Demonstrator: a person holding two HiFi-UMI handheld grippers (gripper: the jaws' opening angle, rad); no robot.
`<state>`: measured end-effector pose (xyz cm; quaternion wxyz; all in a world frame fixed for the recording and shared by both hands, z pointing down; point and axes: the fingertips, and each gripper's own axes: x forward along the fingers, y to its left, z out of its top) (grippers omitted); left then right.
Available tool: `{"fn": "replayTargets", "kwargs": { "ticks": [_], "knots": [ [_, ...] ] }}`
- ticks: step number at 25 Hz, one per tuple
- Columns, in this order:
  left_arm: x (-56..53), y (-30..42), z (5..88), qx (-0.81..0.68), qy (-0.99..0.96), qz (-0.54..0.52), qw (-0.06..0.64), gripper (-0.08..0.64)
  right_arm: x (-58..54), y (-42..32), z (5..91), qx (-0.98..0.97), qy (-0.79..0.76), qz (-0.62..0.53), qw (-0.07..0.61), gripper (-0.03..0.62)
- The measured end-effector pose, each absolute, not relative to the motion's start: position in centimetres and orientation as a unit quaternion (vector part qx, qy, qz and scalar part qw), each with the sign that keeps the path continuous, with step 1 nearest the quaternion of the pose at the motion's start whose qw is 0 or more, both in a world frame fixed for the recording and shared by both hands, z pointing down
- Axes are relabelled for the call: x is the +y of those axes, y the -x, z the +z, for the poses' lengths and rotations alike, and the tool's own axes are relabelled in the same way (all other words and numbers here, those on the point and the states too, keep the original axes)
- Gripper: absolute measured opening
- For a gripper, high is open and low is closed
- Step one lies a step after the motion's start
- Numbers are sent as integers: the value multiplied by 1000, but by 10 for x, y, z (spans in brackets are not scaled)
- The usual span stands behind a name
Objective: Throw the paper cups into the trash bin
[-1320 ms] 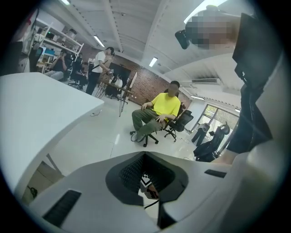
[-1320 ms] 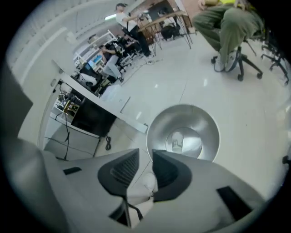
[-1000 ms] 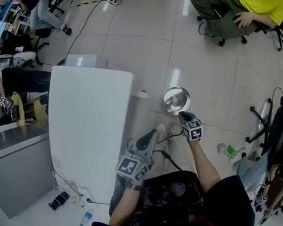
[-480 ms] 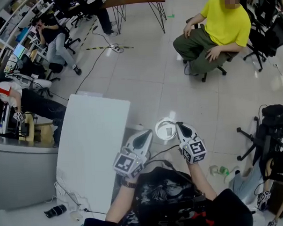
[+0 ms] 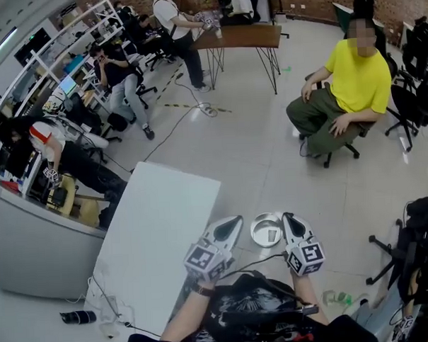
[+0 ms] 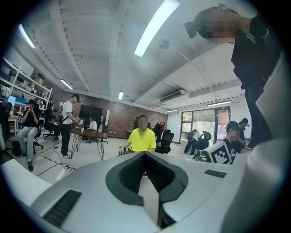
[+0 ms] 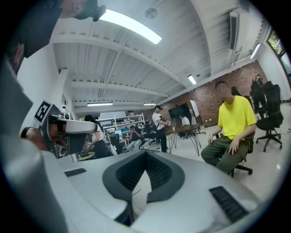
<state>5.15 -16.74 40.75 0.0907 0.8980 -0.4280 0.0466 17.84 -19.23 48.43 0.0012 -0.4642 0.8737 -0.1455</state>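
In the head view a round metal trash bin (image 5: 259,237) stands on the tiled floor just right of a white table (image 5: 160,233). A pale cup-like shape (image 5: 271,235) lies inside the bin. My left gripper (image 5: 234,221) and right gripper (image 5: 287,218) are held side by side close to my body, one on each side of the bin's outline. They point up and forward into the room. In the left gripper view the left gripper (image 6: 146,160) is shut with nothing in it. In the right gripper view the right gripper (image 7: 145,157) is likewise shut and empty. No cup shows on the table.
A person in a yellow shirt (image 5: 351,79) sits on a chair ahead at the right. A wooden table (image 5: 236,37) and several people at desks fill the far left. Black office chairs (image 5: 415,236) stand at the right edge. Cables and a dark bottle (image 5: 73,317) lie near the table.
The head view has tilted up from the floor to take in the room. The bin has slid lower in the frame. Both grippers have stayed shut and risen to point forward.
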Motion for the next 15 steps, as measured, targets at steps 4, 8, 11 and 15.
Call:
{"fn": "replayTargets", "kwargs": {
  "ticks": [4, 8, 11, 15],
  "knots": [
    [-163, -41, 394, -426, -901, 39, 72, 5, -186, -163, 470, 878, 461, -133, 6, 5],
    [-160, -28, 395, -411, -909, 38, 62, 5, -185, -147, 463, 873, 473, -117, 19, 5],
    [-150, -26, 406, -408, -908, 45, 83, 5, -174, -149, 458, 869, 479, -120, 20, 5],
    [-128, -44, 397, -412, -903, 38, 114, 5, -149, -173, 435, 870, 478, -123, 2, 5]
  ]
}}
